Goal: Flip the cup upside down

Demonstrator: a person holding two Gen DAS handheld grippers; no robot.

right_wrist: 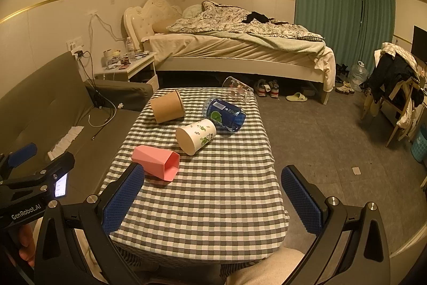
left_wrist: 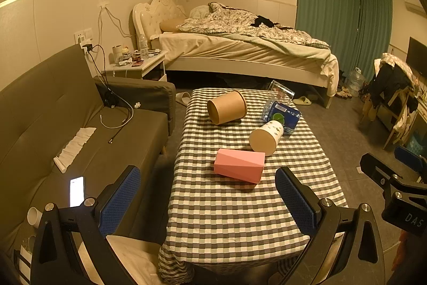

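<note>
Several cups lie on their sides on the checkered table [left_wrist: 226, 218] [right_wrist: 213, 205]. Nearest is a pink faceted cup [left_wrist: 239, 168] [right_wrist: 156, 161]. Behind it lies a white cup with green prints [left_wrist: 267, 137] [right_wrist: 196, 136], then a brown paper cup [left_wrist: 226, 107] [right_wrist: 167, 106], a blue cup [left_wrist: 283, 115] [right_wrist: 225, 115] and a clear glass cup [left_wrist: 280, 92] [right_wrist: 237, 90]. My left gripper [left_wrist: 208, 199] is open and empty above the table's near end. My right gripper [right_wrist: 213, 196] is open and empty, also short of the pink cup.
A grey sofa [left_wrist: 53, 124] with cables and a lit phone [left_wrist: 76, 191] runs along the table's left. A bed [left_wrist: 240, 44] and a cluttered nightstand [left_wrist: 138, 63] stand behind. A chair with clothes [left_wrist: 395, 92] is at the far right. The floor lies to the right of the table.
</note>
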